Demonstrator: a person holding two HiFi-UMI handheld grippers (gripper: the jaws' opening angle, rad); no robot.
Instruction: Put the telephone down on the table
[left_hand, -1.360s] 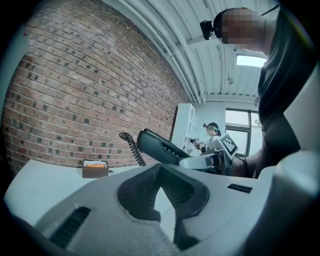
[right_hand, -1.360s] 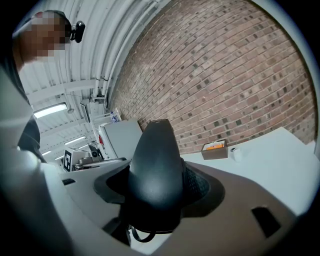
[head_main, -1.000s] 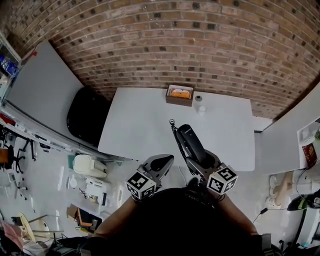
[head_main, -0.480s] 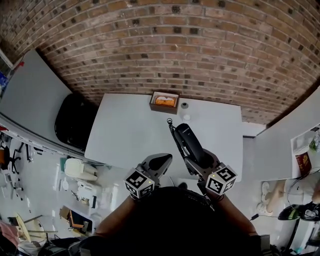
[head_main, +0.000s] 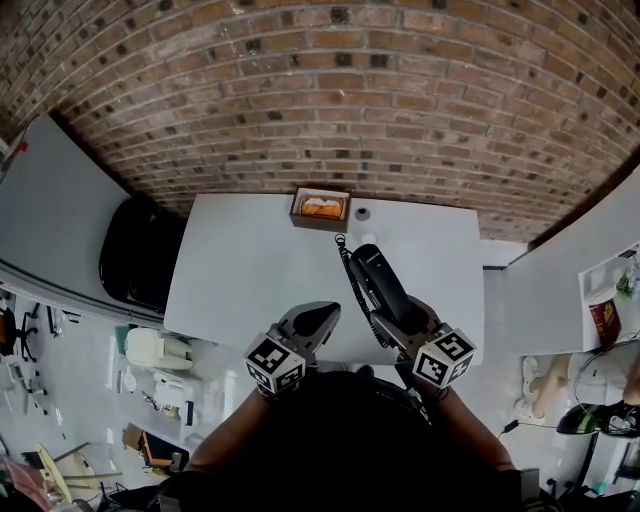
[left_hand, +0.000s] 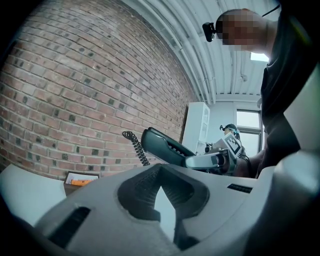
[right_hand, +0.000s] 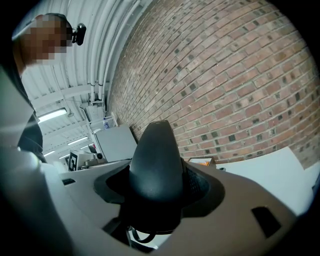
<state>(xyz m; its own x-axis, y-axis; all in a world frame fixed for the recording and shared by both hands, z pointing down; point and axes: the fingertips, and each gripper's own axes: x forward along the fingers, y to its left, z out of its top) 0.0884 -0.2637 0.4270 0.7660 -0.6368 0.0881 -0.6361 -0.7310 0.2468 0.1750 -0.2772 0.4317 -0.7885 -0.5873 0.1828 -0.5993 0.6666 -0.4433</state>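
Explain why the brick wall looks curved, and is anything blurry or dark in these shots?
Head view: the wide lens bends the brick wall into an arc and bows the table edges. Right gripper view: the telephone between the jaws is so near it looms large and soft, and the corners go black. Left gripper view: the same dark corners.

A lab or workshop: bare brick wall (head_main: 400, 90) behind the white bench (head_main: 250, 270), ceiling pipes (left_hand: 200, 65) above it, gear (head_main: 150, 350) strewn over the floor (head_main: 100, 400) to its left.
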